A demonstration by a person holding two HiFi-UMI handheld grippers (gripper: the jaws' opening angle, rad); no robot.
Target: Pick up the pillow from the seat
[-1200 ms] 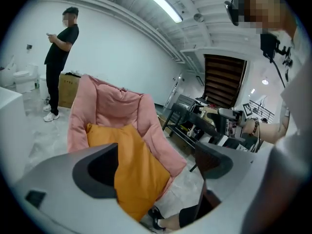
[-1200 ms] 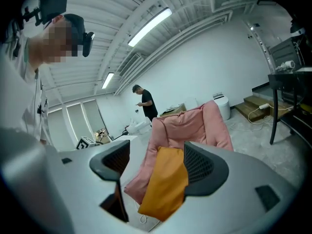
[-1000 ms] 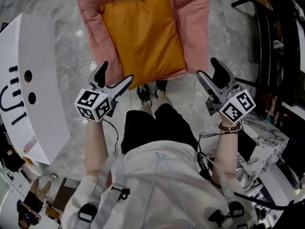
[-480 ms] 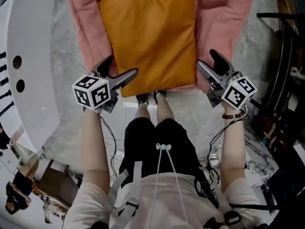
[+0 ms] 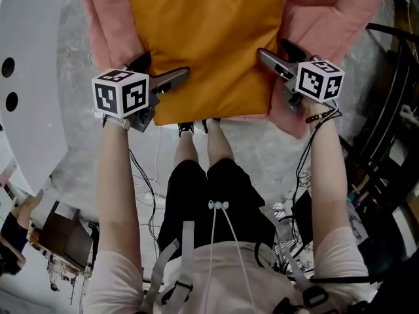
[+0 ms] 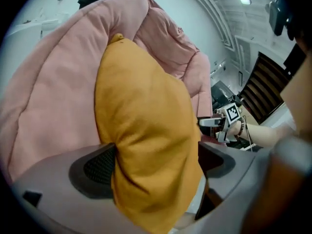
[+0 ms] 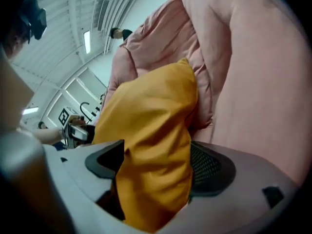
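A person standing on the grey marbled floor [image 5: 262,149] reached down with a tool in each hand, both marker cubes facing up. The left tool [image 5: 165,65] had its jaws spread wide around the near left corner of the orange pillow [image 5: 206,38], and the fabric lay against one pad. The right tool [image 5: 272,48] was at the pillow's near right edge, its jaws opening with the orange fabric between them. The pillow lay on the pink padded seat [image 5: 327,12], whose quilted cushioning rose on both sides of it and behind it.
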